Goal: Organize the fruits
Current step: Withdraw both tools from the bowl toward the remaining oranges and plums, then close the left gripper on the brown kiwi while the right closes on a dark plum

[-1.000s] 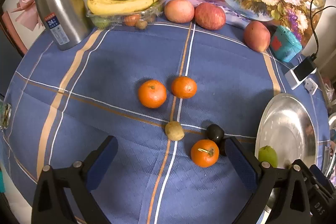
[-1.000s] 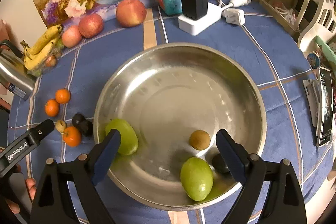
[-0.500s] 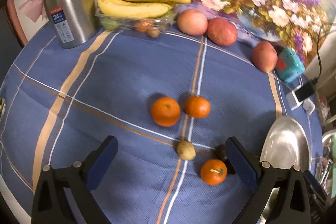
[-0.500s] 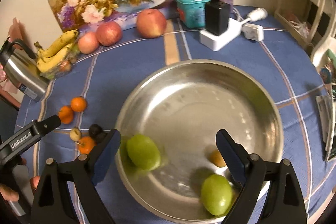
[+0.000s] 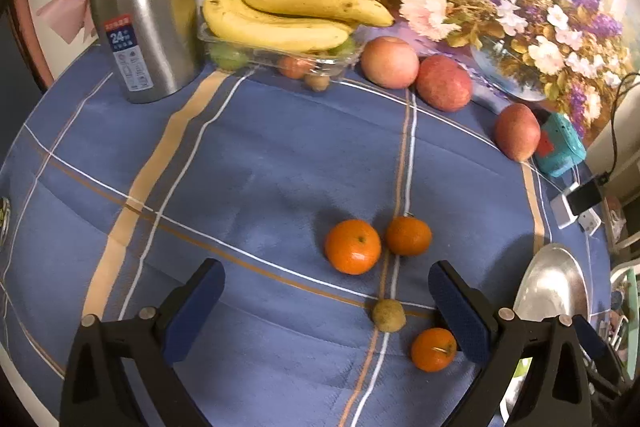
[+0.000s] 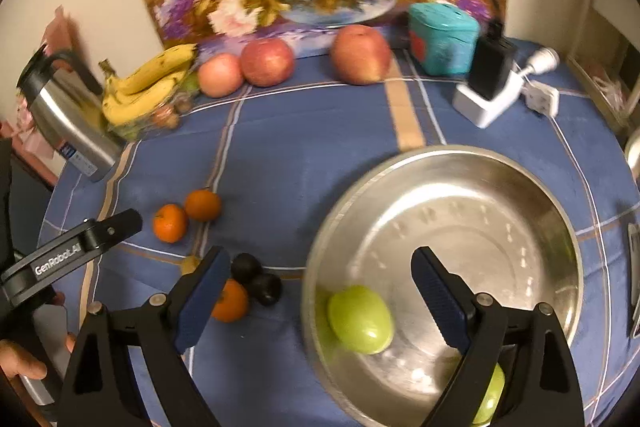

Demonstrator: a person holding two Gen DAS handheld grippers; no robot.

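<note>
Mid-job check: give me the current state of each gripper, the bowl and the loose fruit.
left gripper: open, empty
right gripper: open, empty
steel bowl: upright, holding two green fruits
three oranges: loose on the cloth
small brown fruit: loose on the cloth
two dark fruits: touching, beside the bowl
bananas: atop a plastic tray

I see a surface (image 5: pixel 280 155) under a blue striped cloth. On it lie three oranges (image 5: pixel 352 246), three apples (image 5: pixel 390 62), a steel bowl (image 6: pixel 400 187), a kettle (image 5: pixel 144 7) and a banana tray (image 5: pixel 280 57).
</note>
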